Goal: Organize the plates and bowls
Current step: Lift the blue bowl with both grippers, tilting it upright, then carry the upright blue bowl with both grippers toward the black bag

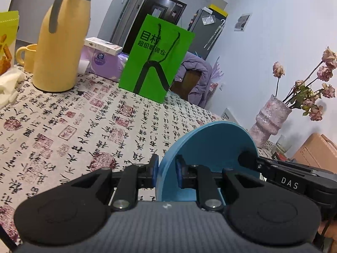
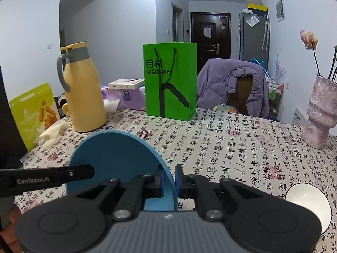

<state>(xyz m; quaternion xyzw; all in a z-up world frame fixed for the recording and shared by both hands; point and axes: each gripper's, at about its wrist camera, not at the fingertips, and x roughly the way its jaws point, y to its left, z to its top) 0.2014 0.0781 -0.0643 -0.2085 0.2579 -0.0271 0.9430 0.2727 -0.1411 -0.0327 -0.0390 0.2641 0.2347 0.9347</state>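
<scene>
- Left claw (image 1: 166, 171) is clamped on the blue plate (image 1: 210, 147), bottom centre of the left wrist view; pads pinch the rim on the plate's left edge.
- Right claw (image 2: 169, 181) is clamped on the same plate (image 2: 113, 154), bottom centre of the right wrist view, gripping its right rim.
- The plate is held between both claws, tilted up on edge, above the bench (image 2: 231, 147). The other claw's finger crosses each view: right side in the left view, lower left in the right view.
- White bowl (image 2: 307, 204) sits on the bench, lower right of the right wrist view, partly hidden behind the claw body.
- Mid bench: bare calligraphy-print cloth (image 1: 84, 126).
- Far side: yellow jug (image 2: 83, 88) at left, green paper bag (image 2: 170, 80) at centre, pink vase (image 2: 318, 113) with dried roses at right.
- Yellow mug (image 1: 26, 57) is just beside the jug, with purple tissue packs (image 1: 101, 61) behind it.
- Beyond the bench: a chair with a purple jacket (image 2: 229, 84), then a dark door (image 2: 207, 35).
</scene>
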